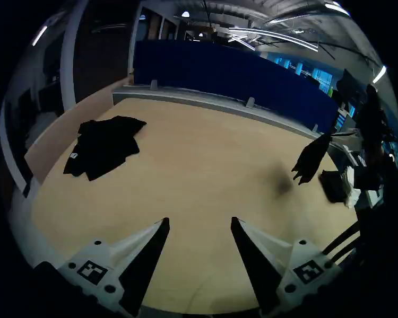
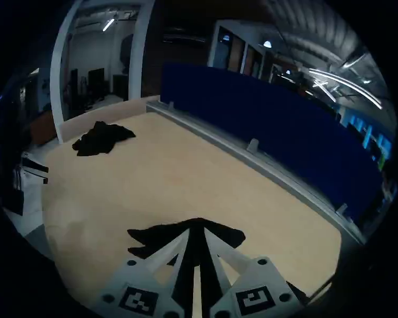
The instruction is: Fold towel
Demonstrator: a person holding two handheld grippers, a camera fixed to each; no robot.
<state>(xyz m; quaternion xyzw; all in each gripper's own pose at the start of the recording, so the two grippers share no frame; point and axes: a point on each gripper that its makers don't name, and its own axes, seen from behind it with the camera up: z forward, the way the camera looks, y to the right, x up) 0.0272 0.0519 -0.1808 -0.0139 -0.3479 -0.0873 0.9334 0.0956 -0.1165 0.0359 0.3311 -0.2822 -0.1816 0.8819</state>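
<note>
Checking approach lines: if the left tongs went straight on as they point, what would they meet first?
Probably the bare tabletop; the left tongs are open, and the black cloth pile lies left of that line.

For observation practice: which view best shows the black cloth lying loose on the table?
The left gripper view: the black cloth is larger there, its outline clear. The right gripper view shows the cloth small and distant.
</note>
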